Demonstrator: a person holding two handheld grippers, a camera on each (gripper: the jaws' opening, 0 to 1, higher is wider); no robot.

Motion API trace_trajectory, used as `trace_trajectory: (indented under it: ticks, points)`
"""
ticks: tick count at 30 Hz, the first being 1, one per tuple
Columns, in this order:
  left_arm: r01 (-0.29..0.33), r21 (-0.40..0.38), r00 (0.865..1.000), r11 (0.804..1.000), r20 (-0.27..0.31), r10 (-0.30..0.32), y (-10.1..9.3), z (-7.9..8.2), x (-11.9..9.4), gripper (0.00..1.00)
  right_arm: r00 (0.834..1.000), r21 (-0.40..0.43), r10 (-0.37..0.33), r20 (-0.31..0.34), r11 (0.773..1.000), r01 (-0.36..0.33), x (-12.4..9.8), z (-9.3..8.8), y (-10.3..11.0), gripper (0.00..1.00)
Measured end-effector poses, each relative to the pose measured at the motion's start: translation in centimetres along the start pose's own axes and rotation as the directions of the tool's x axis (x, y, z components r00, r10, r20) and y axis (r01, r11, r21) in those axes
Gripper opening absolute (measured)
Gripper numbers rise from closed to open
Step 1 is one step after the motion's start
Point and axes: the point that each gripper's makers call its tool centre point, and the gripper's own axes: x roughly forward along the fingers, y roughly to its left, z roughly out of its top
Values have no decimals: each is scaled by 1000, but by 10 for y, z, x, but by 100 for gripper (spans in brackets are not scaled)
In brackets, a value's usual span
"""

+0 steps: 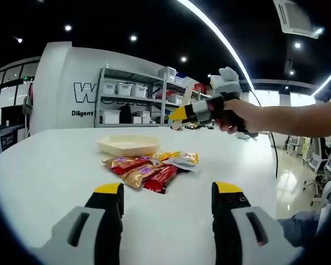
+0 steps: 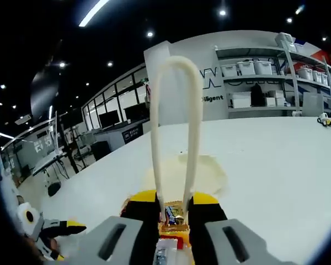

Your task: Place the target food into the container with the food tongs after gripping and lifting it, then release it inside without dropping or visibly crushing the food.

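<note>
Snack packets (image 1: 149, 170) heaped at six o'clock of cream container (image 1: 128, 145) | right gripper (image 2: 174, 207) clenches looped tongs (image 2: 175, 138) overhead (ready to descend) | left gripper (image 1: 166, 196) spread, idle.

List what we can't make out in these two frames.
- Tongs, right gripper view: tips cut off by the right gripper's jaws, so any grip on the snacks is unclear.
- Tray, left gripper view: inside hidden by its near wall.
- Wall lettering: blocked by shelving.
</note>
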Motion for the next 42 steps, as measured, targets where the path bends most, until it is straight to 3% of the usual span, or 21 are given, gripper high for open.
trace_trajectory:
  ticks: [4,10,21,31,42]
  points:
    - [2,0,1000,1000,-11,-2,-1,-2,1,64,1000,-18,10,-15,1000,-10,33,2,4,13]
    - [12,8,999,1000,-31,-12,-5,-6,3,63,999,-51,12,-43,999,-14,66,-2,2,13]
    - [33,13,999,999,-38,-33,-7,-7,6,62,996,-42,2,-85,999,-5,123,-16,-23,13]
    - [32,13,999,999,-41,-31,-6,-7,7,61,994,-88,-10,-104,996,1,138,-28,-29,13]
    - [31,13,998,999,-52,-30,-7,-9,6,61,996,-61,18,-84,998,-23,141,-29,-31,16]
